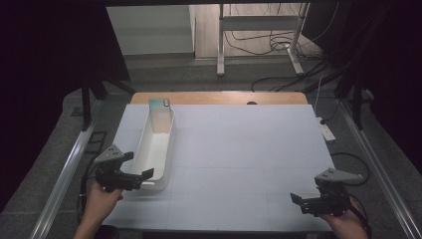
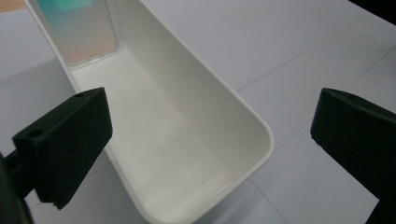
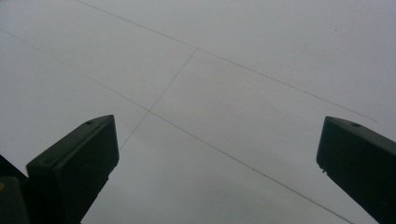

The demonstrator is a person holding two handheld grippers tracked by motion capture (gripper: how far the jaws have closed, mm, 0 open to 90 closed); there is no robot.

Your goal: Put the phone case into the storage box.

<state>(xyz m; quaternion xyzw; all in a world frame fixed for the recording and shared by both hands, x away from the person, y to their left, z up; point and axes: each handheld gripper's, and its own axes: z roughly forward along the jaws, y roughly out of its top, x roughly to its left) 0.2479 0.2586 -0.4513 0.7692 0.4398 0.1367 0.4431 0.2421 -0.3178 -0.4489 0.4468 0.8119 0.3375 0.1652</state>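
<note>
Jaws gape wide on the left gripper [image 1: 133, 173], poised at the near end of the white tray [image 1: 149, 154] on the table's left. Rigid, light, slick plastic, I'd guess; grab the rim. Right gripper [image 1: 303, 200] hovers wide, empty, near right.

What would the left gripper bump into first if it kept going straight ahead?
Probably the white tray: the left gripper is open, its jaws either side of the tray's near rounded end, so that rim likely comes first. Exact depth is unclear.
</note>
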